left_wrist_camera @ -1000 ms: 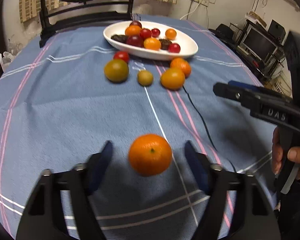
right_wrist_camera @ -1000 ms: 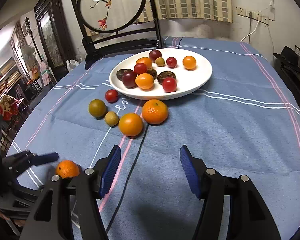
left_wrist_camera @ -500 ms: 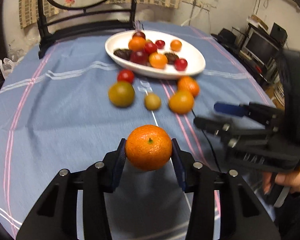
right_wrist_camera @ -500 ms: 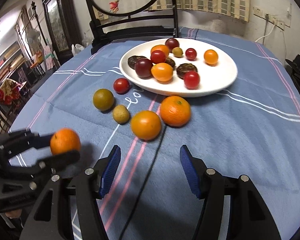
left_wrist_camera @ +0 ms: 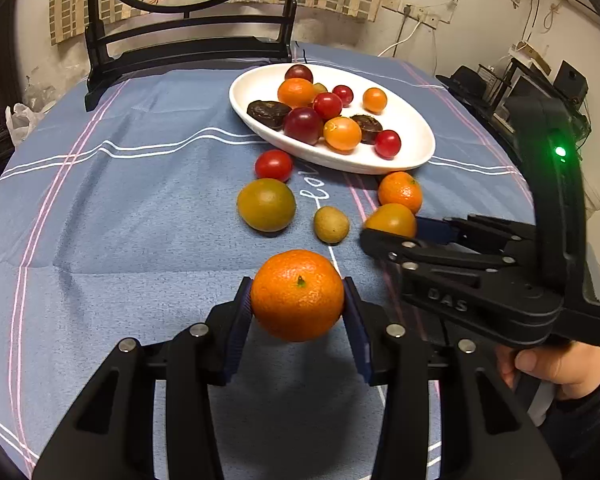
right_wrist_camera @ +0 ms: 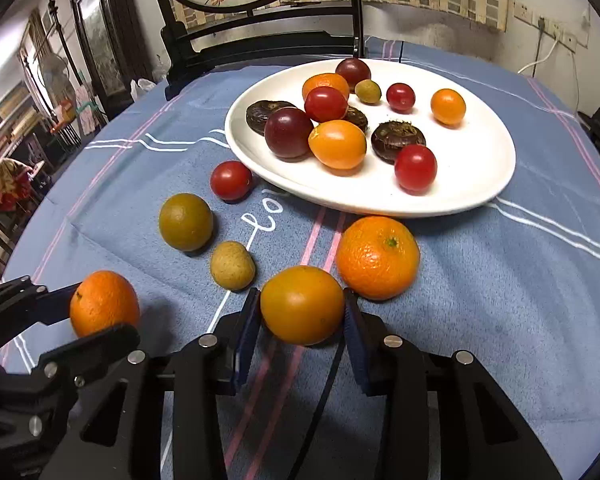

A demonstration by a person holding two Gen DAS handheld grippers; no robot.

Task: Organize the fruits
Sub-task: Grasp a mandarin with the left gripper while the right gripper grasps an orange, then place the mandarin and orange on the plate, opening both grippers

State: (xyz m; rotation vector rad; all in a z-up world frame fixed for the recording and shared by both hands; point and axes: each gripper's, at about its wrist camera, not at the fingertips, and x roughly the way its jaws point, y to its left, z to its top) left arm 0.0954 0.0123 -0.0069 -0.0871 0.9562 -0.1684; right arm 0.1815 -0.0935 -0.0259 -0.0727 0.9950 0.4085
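Observation:
My left gripper (left_wrist_camera: 298, 304) is shut on a mandarin (left_wrist_camera: 297, 295) and holds it above the blue cloth; it also shows in the right wrist view (right_wrist_camera: 104, 303). My right gripper (right_wrist_camera: 302, 312) is shut on a smooth orange fruit (right_wrist_camera: 302, 304) that rests on the cloth, seen partly behind the right gripper in the left wrist view (left_wrist_camera: 391, 220). A white oval plate (right_wrist_camera: 476, 168) beyond holds several red, orange and dark fruits. Loose on the cloth lie another mandarin (right_wrist_camera: 377, 257), a green-brown fruit (right_wrist_camera: 185, 222), a small tan fruit (right_wrist_camera: 233, 265) and a red tomato (right_wrist_camera: 231, 180).
A black wooden stand (left_wrist_camera: 188, 44) with a round painted screen sits at the table's far edge. A black cable (right_wrist_camera: 320, 400) runs under my right gripper. Shelves and electronics (left_wrist_camera: 540, 80) stand off to the right of the table.
My left gripper closed on the mandarin and lifted it. My right gripper moved forward and closed around the smooth orange fruit.

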